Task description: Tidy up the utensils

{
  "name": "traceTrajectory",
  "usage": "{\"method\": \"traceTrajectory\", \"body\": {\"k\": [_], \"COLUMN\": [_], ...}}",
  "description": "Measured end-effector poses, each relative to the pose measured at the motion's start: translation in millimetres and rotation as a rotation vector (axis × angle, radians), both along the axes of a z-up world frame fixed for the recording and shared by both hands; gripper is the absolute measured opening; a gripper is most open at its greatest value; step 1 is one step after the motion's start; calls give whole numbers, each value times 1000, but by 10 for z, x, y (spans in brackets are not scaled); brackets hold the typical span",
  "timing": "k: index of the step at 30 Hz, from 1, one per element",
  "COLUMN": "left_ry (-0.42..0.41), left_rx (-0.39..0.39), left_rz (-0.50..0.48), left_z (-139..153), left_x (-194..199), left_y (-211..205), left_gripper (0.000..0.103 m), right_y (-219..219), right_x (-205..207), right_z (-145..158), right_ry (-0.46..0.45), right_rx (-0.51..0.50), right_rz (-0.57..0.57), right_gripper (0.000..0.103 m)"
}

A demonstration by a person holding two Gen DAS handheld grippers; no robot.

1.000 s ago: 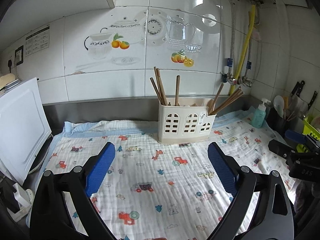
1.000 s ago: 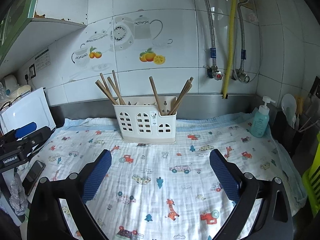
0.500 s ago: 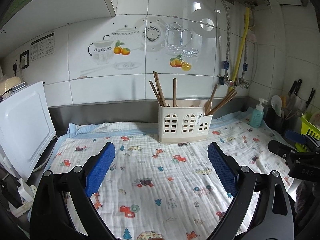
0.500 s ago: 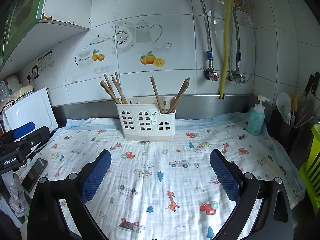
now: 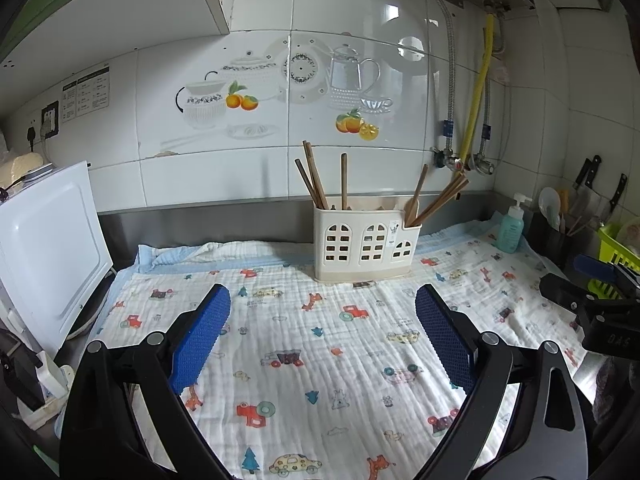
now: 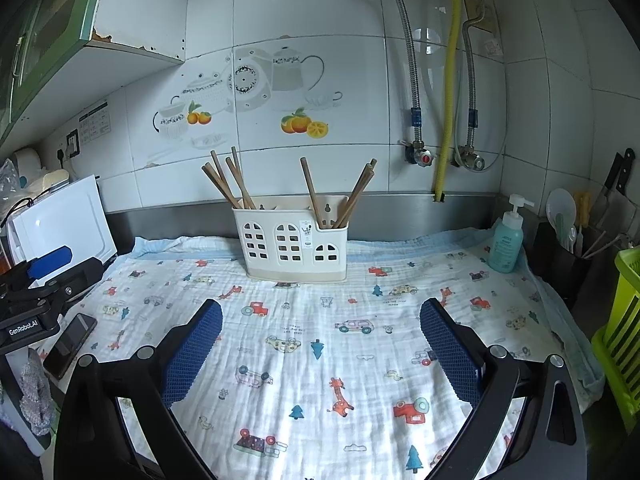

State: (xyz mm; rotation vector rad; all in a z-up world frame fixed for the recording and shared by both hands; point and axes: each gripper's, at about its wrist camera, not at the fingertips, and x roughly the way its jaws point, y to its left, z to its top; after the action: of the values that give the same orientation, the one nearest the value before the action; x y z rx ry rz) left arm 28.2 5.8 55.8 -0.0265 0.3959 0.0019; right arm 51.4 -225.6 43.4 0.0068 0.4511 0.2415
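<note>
Beside the cloth in the right view only, a phone; both grippers agape, empty.

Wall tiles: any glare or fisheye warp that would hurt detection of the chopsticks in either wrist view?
Left wrist view: window glare on the wall tiles sits above the chopsticks, which stay sharp in the utensil holder. Right wrist view: a smaller reflection by the yellow pipe, chopsticks clear. Both views: tile lines bow and corners go dark.
</note>
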Motion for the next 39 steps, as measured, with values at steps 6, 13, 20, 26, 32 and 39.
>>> {"method": "traceTrajectory", "body": {"k": [6, 13, 20, 26, 32, 39], "left_ry": [0, 10, 14, 20, 19, 21], "left_rx": [-2, -9, -14, -11, -10, -10], "left_rz": [-4, -7, -9, -15, -13, -19], "left_z": [-11, -42, -55, -76, -79, -86], "left_x": [-21, -36, -19, -5, -12, -13], "left_y": [5, 19, 30, 14, 11, -3], "left_gripper": [93, 93, 93, 93, 93, 93], "right_y": [9, 32, 36, 46, 39, 37], "right_x": [-24, -28, -25, -18, -8, -6], "right_z": [13, 17, 10, -4, -18, -24], "right_ry": [-5, -8, -6, -1, -1, -1], "right_rx": [-6, -15, -17, -15, -16, -16], "right_rz": [0, 3, 7, 10, 7, 9], "right_gripper": [96, 96, 96, 96, 96, 96]}}
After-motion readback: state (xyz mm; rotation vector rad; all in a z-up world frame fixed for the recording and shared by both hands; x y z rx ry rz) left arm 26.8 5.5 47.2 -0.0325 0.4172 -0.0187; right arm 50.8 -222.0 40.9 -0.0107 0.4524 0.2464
